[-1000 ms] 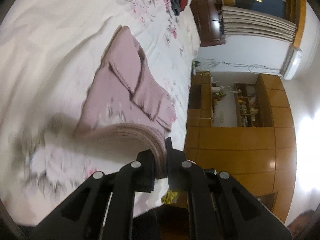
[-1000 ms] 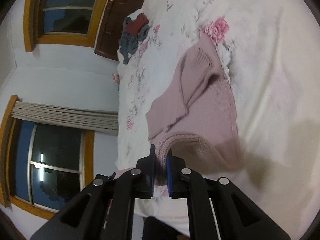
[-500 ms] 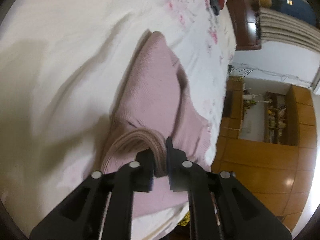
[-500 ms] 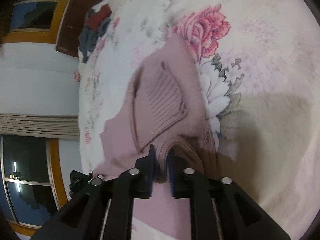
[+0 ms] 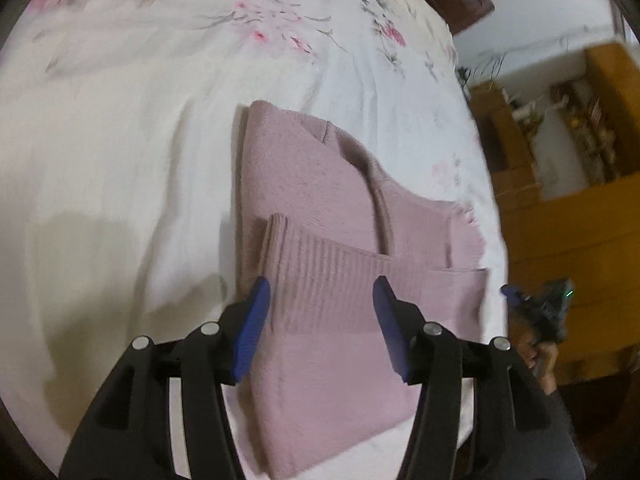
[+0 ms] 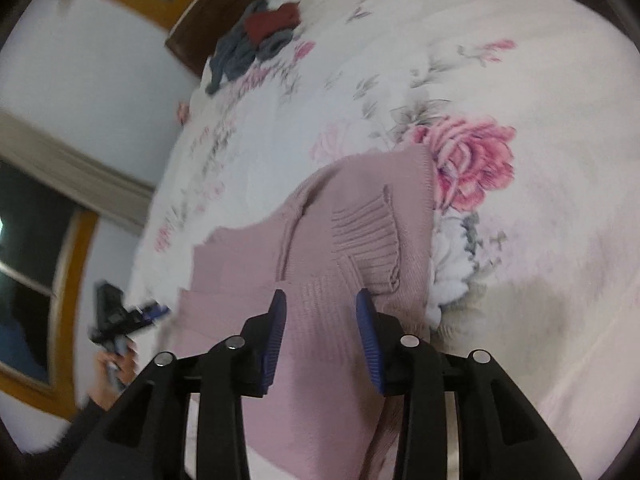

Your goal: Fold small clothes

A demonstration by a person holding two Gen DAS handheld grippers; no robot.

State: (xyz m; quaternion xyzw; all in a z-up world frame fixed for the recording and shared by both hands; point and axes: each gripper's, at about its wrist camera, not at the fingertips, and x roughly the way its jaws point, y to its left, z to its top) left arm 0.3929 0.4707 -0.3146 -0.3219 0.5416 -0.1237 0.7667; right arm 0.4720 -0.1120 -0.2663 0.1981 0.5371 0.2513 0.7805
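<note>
A pink knitted sweater [image 5: 316, 200] lies folded on the floral bedsheet [image 5: 120, 120], its ribbed hem laid over the body. My left gripper [image 5: 322, 292] hovers open just above that hem, blue pads apart with nothing between them. In the right wrist view the same sweater [image 6: 360, 232] shows its folded sleeve and ribbed cuff. There my right gripper [image 6: 320, 300] stands open over the sweater's near part, holding nothing. Each view catches the other gripper [image 5: 540, 308] [image 6: 120, 316] at its edge, held by a hand.
A pile of dark grey and red clothes [image 6: 256, 44] sits near the dark headboard [image 6: 192, 28]. Wooden cabinets [image 5: 560, 208] stand past the bed's edge in the left wrist view. Windows with orange frames [image 6: 60, 280] and a white wall lie beyond the bed.
Both grippers have let go of the sweater's ribbed hem and opened. The hem, carried over during the earlier frames, now rests flat on the sweater's body.
</note>
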